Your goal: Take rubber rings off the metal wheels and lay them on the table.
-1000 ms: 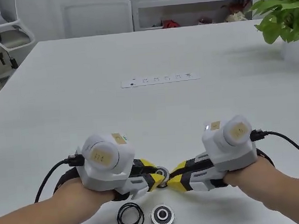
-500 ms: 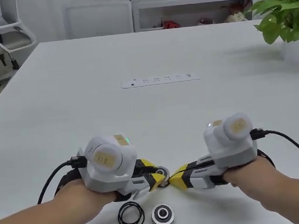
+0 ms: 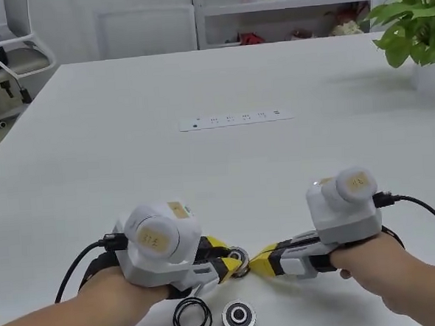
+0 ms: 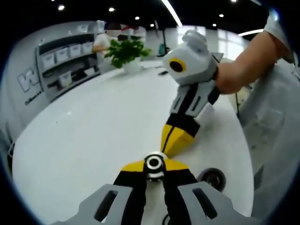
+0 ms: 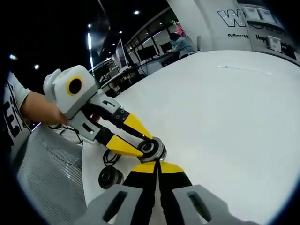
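Grippers meet tip to tip low over the near edge of the tabletop. My left gripper is clenched on a metal wheel, which sits between the yellow tips with its bore facing back along my jaws. My right gripper has its jaws pressed together and its point touches the rim of that wheel. The tips cover the spot, so I cannot tell whether any rubber is pinched there.

Just beside my left gripper, nearer to me, loose rubber rings lie flat on the tabletop. A second wheel stands close to their right, apart from them. Well beyond are a power strip and, at the far right corner, a potted plant.

The step in hand appears to be peeling a ring from the held wheel. To do it well, I judge that the left grip should be firm and motionless, since smooth metal may twist between the pads. It should also leave an arc of the rim exposed. The right tips should nip rubber alone at that arc, lift it outward over the edge, and roll it round the wheel rather than tug. Working low lets the freed ring drop beside the others.
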Demonstrator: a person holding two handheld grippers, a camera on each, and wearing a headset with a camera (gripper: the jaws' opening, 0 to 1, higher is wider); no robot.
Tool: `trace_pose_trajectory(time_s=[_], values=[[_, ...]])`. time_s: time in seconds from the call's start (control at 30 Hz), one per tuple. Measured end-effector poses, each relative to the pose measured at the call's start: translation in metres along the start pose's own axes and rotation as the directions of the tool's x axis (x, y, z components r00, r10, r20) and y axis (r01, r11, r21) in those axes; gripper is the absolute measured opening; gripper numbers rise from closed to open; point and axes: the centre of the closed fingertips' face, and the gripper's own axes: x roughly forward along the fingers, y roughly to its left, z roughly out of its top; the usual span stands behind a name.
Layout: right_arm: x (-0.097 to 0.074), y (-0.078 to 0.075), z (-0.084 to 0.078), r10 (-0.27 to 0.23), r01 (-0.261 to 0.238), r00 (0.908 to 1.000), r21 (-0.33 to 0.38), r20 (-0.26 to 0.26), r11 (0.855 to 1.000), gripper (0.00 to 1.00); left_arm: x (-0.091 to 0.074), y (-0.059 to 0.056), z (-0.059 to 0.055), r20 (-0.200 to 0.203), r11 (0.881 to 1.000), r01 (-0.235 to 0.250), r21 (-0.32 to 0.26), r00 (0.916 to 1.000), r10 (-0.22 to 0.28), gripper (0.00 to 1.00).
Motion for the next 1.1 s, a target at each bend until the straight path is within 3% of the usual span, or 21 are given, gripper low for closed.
trace_pose_trajectory(time_s=[0.2, 0.5, 0.6, 1.1], values=[[-0.004, -0.004, 0.010, -0.002, -0.003, 0.9979, 0.081, 0.064, 0.997, 0.00, 0.000, -0.001, 0.000, 0.000, 1.000, 0.000, -0.001, 1.0000, 0.000, 0.13], [-0.005, -0.001, 0.011, -0.003, -0.003, 0.9976, 0.088, 0.069, 0.996, 0.00, 0.000, -0.002, 0.000, -0.009, 1.000, -0.010, 0.002, 0.9999, 0.010, 0.13], [-0.004, 0.001, 0.013, 0.007, -0.016, 0.9968, 0.125, 0.079, 0.992, 0.00, 0.000, -0.002, 0.000, -0.011, 1.000, -0.011, 0.001, 0.9999, 0.011, 0.13], [0.000, 0.010, 0.017, 0.023, -0.030, 0.9968, 0.094, 0.076, 0.995, 0.00, 0.000, -0.001, 0.000, -0.020, 1.000, -0.017, 0.002, 0.9996, 0.017, 0.13]])
